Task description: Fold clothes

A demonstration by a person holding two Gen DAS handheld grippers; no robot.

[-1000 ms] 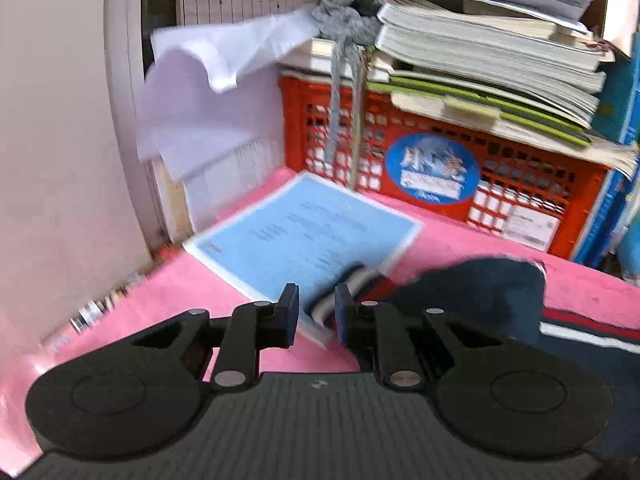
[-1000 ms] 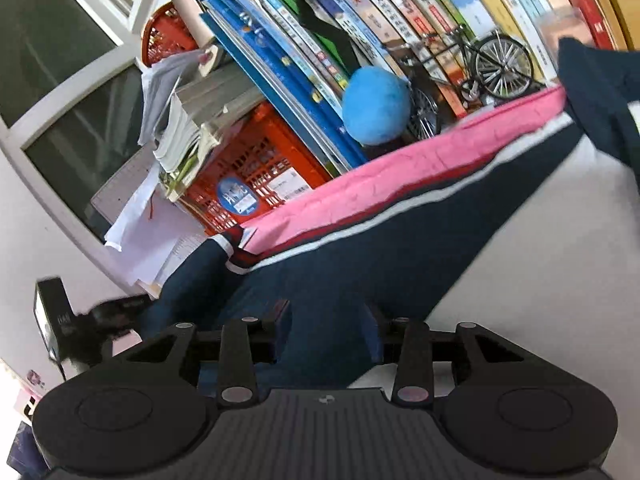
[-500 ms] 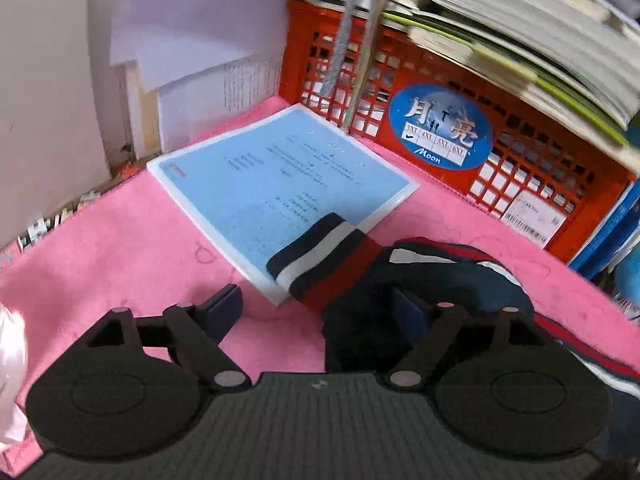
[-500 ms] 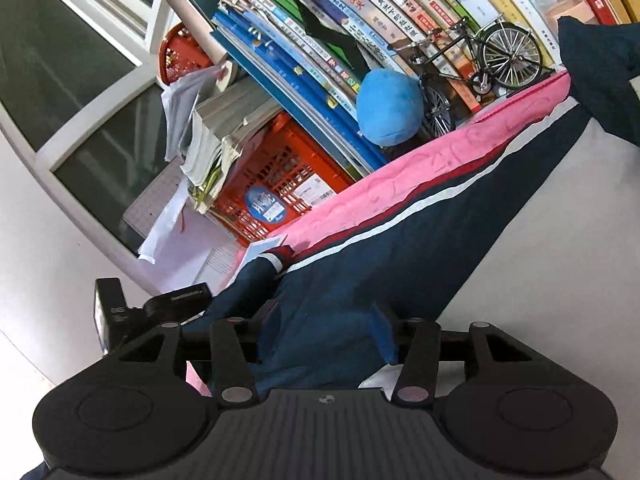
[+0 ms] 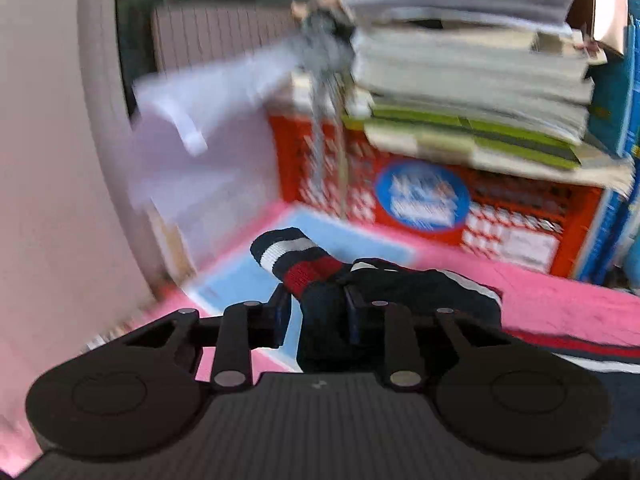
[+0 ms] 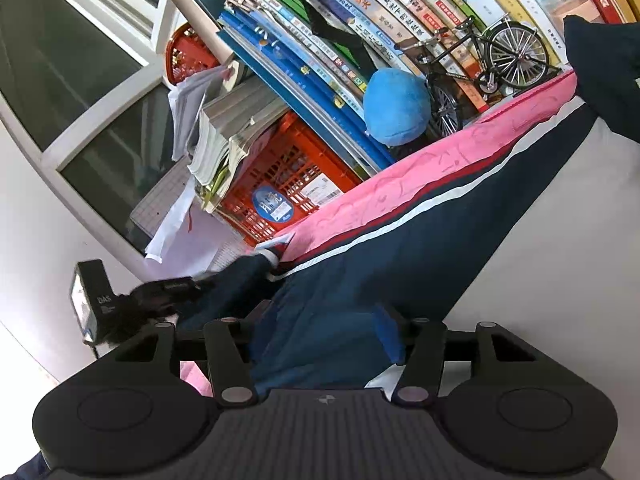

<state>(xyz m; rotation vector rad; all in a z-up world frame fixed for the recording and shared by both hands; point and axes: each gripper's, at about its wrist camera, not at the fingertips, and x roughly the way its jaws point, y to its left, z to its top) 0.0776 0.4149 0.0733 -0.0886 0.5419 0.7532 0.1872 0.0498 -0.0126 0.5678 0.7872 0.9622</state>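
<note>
A navy garment [image 6: 400,256] with white and red stripes lies across a pink cloth [image 6: 420,176]. In the left wrist view its sleeve rises off the cloth, and the striped cuff [image 5: 292,256] sticks out past the fingers. My left gripper [image 5: 316,312] is shut on that sleeve. The right wrist view shows the left gripper [image 6: 160,292] at the left, holding the sleeve end. My right gripper [image 6: 322,326] stands open over the garment's body, with navy fabric bunched between its widely spread fingers.
A red crate [image 5: 500,208] under a stack of books [image 5: 460,80] stands at the back, with loose white papers [image 5: 200,128] beside it. A blue sheet [image 5: 240,280] lies under the sleeve. A row of books, a blue plush ball [image 6: 396,108] and a model bicycle [image 6: 492,60] line the far edge.
My left gripper, open over the sleeve half a second ago, has shut on it and lifted it off the blue sheet. The right gripper's fingers have spread wider.
</note>
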